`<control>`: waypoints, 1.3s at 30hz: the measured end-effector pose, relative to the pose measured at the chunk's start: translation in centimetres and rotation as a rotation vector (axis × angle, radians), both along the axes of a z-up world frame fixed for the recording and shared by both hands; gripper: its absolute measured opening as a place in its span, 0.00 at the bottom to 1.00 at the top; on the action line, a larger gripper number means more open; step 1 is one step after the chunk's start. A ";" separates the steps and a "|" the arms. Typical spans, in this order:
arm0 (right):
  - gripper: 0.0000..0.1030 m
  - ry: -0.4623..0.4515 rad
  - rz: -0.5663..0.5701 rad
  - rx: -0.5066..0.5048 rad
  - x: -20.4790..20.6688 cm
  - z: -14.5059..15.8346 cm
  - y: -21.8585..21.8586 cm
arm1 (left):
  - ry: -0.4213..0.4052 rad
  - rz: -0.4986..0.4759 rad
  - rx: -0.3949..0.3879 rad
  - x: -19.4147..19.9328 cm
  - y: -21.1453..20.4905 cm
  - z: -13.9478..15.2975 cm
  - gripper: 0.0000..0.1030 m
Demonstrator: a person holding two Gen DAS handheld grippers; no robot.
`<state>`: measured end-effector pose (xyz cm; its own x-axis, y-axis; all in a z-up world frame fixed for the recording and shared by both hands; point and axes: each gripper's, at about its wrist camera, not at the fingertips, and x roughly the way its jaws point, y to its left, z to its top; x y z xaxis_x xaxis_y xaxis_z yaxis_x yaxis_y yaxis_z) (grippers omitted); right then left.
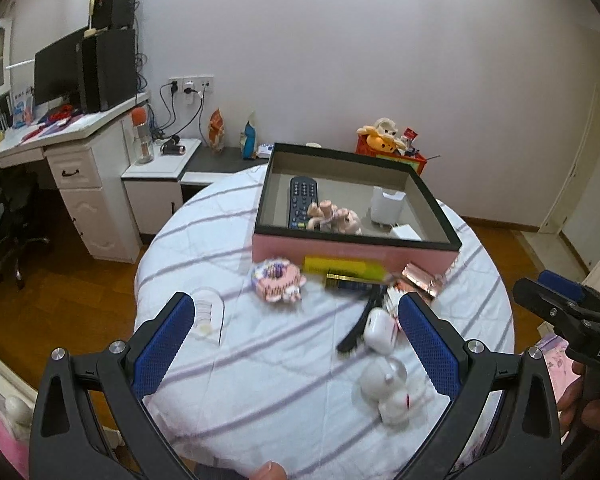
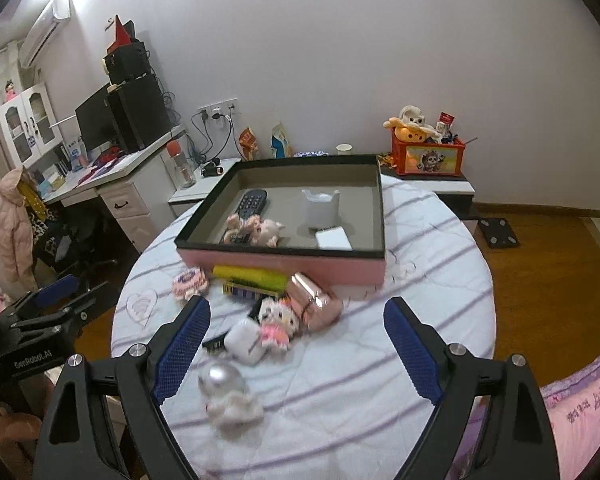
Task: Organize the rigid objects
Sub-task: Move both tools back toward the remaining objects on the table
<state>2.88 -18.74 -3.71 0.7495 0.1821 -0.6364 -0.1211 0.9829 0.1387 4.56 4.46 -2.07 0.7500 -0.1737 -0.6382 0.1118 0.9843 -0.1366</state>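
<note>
A pink box with a black rim (image 1: 352, 249) (image 2: 284, 266) stands on the round table and holds a black remote (image 1: 303, 201) (image 2: 251, 202), a pink figure (image 1: 334, 218) (image 2: 256, 232) and a white holder (image 1: 386, 204) (image 2: 320, 210). In front of it lie a pink block donut (image 1: 278, 278) (image 2: 190, 282), a yellow box (image 1: 342, 267) (image 2: 250, 275), a rose-gold case (image 2: 314, 304), a white earbud case (image 1: 380, 330) (image 2: 244, 342), a block doll (image 2: 276, 322) and a white figurine (image 1: 386, 390) (image 2: 228, 394). My left gripper (image 1: 296, 344) is open above the table. My right gripper (image 2: 298, 350) is open above the doll.
The table has a white striped cloth (image 1: 284, 364) (image 2: 428, 248). A white desk with a monitor (image 1: 56, 72) stands at the left. An orange toy crate (image 2: 428, 158) sits on a low cabinet behind the table. A pink bed edge (image 2: 580, 412) lies at the right.
</note>
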 end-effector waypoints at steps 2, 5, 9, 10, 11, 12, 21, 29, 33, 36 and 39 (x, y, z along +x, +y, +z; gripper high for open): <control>0.87 0.009 -0.005 0.003 -0.8 -0.5 -0.2 | 0.009 0.003 -0.006 -0.9 0.2 -0.3 1.00; 0.87 0.022 -0.009 0.007 -1.6 -1.1 -0.4 | 0.015 0.007 -0.010 -1.9 0.3 -0.7 1.00; 0.87 0.033 -0.008 0.013 -2.5 -1.4 -0.5 | 0.022 0.006 -0.007 -2.8 0.2 -0.9 1.00; 0.87 0.033 -0.006 0.013 -2.6 -1.5 -0.6 | 0.023 0.003 -0.007 -3.0 0.2 -1.0 1.00; 0.87 0.032 -0.003 0.012 -2.8 -1.4 -0.5 | 0.023 0.001 -0.006 -3.1 0.1 -1.0 1.00; 0.87 0.032 0.000 0.010 -2.9 -1.4 -0.4 | 0.025 -0.001 -0.006 -3.3 0.1 -1.1 1.00; 0.88 0.031 0.015 0.002 -3.4 -1.5 0.3 | 0.021 -0.002 -0.003 -3.8 0.0 -0.8 1.00; 0.88 0.034 0.020 -0.008 -3.4 -1.5 0.8 | 0.025 0.000 -0.001 -3.8 0.3 -0.9 1.00; 0.88 0.036 0.023 -0.015 -3.3 -1.6 1.1 | 0.025 0.004 -0.001 -3.8 0.5 -0.9 1.00; 0.88 0.046 0.028 -0.021 -3.0 -2.0 1.4 | 0.027 0.017 0.003 -3.7 0.9 -1.1 1.00; 0.88 0.085 0.067 -0.030 -2.6 -3.3 2.6 | 0.040 0.033 0.004 -3.2 1.4 -1.6 1.00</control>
<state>0.24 -16.16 -7.02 0.6795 0.2101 -0.7029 -0.1758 0.9768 0.1221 1.31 5.84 -3.68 0.7293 -0.1469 -0.6682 0.0742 0.9879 -0.1362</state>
